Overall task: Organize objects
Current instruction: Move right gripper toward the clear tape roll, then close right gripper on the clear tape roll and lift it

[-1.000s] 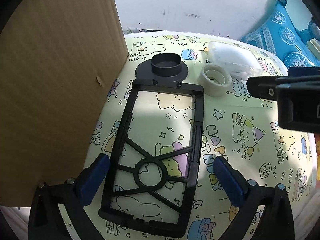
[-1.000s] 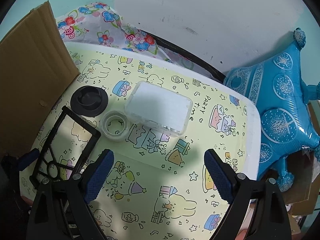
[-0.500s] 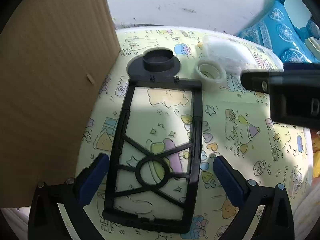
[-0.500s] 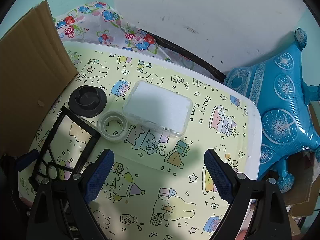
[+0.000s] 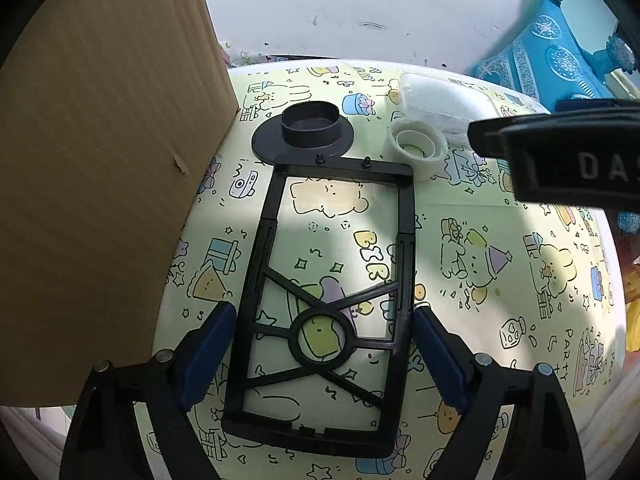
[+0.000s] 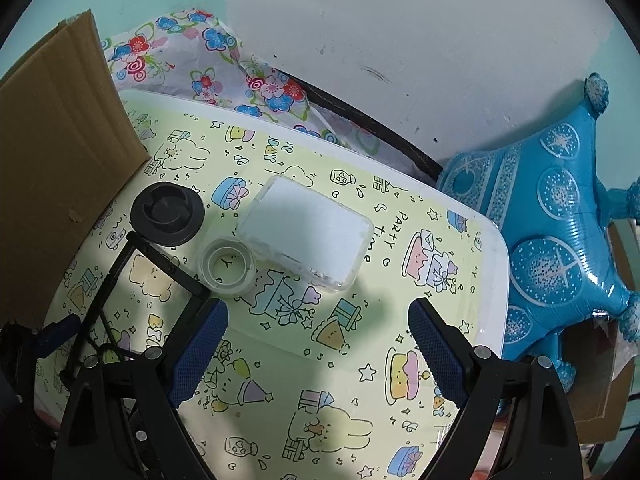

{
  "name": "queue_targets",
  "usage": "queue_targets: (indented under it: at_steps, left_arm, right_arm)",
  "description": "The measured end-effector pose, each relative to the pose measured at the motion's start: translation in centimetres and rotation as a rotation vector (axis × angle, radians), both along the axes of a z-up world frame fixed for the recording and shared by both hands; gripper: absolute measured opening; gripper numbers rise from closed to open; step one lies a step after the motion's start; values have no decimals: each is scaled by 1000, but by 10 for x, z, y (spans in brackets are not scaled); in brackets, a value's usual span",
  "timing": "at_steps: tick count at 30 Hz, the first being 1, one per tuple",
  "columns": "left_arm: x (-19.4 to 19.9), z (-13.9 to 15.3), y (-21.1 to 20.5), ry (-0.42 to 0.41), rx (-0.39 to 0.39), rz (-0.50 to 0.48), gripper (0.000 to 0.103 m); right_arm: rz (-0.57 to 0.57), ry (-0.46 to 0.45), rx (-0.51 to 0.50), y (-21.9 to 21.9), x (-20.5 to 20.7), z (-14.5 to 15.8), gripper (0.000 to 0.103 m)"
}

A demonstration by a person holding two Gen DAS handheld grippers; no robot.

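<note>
While the frame lies flat: left gripper [image 5: 322, 344] closing around the black plastic frame [image 5: 328, 304], pads about touching
Right gripper [image 6: 318, 346]: wide, empty, right of frame
Meaning: pickup probably starting

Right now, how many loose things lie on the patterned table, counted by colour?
Black: 2, the long frame and the round cap
Clear or whitish: 2, the tape roll and the plastic box
Total: 4
</note>
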State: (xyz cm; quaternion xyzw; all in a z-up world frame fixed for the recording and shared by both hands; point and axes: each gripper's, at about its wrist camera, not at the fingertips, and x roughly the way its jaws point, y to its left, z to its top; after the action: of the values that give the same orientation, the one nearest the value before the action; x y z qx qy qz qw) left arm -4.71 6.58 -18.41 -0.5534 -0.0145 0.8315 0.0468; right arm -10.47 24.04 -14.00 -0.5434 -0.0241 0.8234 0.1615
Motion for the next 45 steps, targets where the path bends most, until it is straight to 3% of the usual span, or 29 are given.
queue_targets:
  at_steps: [5, 9, 17, 25, 31, 35, 38, 43, 45]
  left_arm:
    - [1, 1, 0, -3, -1, 1, 89]
    - [3, 1, 1, -5, 0, 3, 89]
    - [13, 3, 2, -12, -5, 12, 89]
    - [20, 4, 1, -19, -1, 15, 89]
    - [22, 5, 2, -20, 0, 16, 89]
    - [25, 6, 4, -16, -7, 18, 89]
    - [27, 6, 3, -16, -7, 24, 90]
    - [28, 7, 1, -14, -8, 29, 90]
    - [27, 6, 2, -14, -8, 30, 90]
  right_arm:
    - [60, 13, -9, 4, -8, -5, 93]
    - [91, -28, 2, 6, -21, -18, 93]
    - [103, -51, -69, -13, -29, -30, 93]
    - [126, -44, -14, -32, -42, -33, 92]
    - [143, -61, 115, -39, -39, -35, 72]
    - [142, -69, 186, -33, -34, -31, 33]
    - [138, -61, 119, -22, -27, -23, 17]
    - [139, -101, 39, -17, -16, -26, 13]
    - [142, -113, 56, -19, -11, -30, 12]
